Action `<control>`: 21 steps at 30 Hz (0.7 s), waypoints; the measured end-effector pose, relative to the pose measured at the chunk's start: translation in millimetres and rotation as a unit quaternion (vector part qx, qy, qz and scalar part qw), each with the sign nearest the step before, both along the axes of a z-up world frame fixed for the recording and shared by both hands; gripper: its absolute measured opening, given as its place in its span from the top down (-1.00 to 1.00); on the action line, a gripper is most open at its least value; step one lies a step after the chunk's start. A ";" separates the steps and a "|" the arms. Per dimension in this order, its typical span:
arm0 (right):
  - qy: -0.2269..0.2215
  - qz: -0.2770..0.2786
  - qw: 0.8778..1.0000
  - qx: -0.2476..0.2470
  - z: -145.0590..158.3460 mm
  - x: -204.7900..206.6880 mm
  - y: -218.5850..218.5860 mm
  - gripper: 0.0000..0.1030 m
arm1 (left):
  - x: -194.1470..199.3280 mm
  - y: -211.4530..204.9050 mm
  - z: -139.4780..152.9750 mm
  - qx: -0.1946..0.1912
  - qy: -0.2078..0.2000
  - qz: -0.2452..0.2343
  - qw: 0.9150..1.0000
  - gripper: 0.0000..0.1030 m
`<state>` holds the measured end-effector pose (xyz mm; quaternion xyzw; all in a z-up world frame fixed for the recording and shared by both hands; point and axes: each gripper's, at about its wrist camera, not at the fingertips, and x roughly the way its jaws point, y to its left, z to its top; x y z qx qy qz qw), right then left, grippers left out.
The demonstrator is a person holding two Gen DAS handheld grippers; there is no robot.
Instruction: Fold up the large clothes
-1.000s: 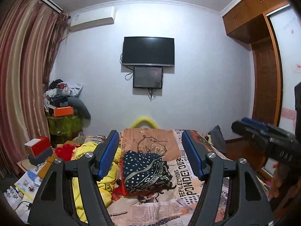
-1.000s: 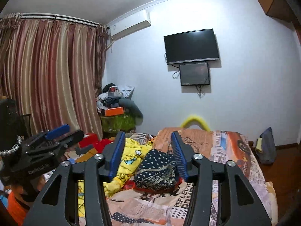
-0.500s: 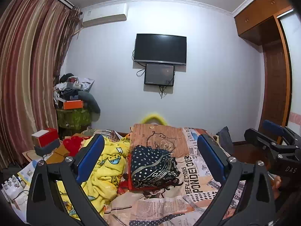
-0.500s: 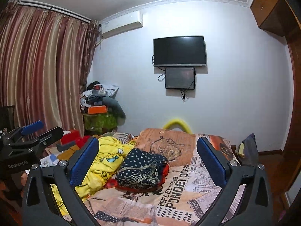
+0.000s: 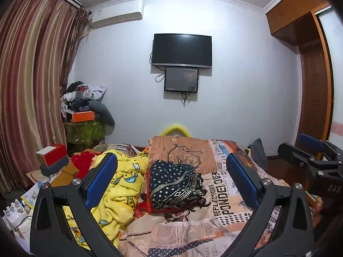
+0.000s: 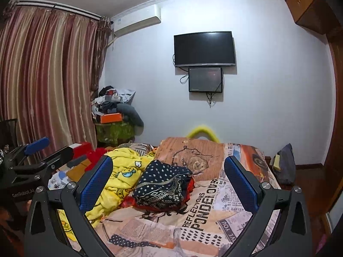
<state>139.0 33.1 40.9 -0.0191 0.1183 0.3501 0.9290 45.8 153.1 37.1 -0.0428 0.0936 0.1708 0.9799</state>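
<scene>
Since a second ago both tools have spread wide: left tool [image 5: 171, 180] and right tool [image 6: 168, 176] hold nothing. Navy patterned garment [image 5: 174, 185] lies bundled on the bed [image 5: 225, 201], beside the yellow blanket [image 5: 120, 184]. For a clean fold, I should pinch single fabric edges, never the whole bundle.

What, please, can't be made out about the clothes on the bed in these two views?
- Red garment: left wrist view, mostly covered by the folded navy patterned garment.
- Yellow blanket: right wrist view, its near part is hidden behind a finger of the right claw.
- Both claws, left claw included, are open and empty.
</scene>
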 end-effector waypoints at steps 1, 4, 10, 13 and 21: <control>0.002 0.000 1.000 0.000 -0.5 0.4 -0.2 -1.00 | 1.0 0.0 -0.5 -0.001 0.001 0.000 1.000 -0.98; 0.009 0.001 1.000 0.002 1.3 1.6 -2.0 -1.00 | 2.3 1.0 -1.8 -0.003 0.002 0.000 1.000 -0.98; 0.013 -0.002 1.000 0.002 0.1 1.9 -2.9 -1.00 | 3.4 1.4 -3.1 -0.002 0.003 -0.001 1.000 -0.98; 0.016 -0.002 1.000 0.004 1.3 2.1 -4.3 -1.00 | 3.7 2.0 -3.6 -0.005 0.003 -0.003 1.000 -0.98; 0.020 -0.003 1.000 0.003 0.0 3.7 -6.8 -1.00 | 5.1 4.0 -5.0 -0.013 0.001 -0.002 1.000 -0.99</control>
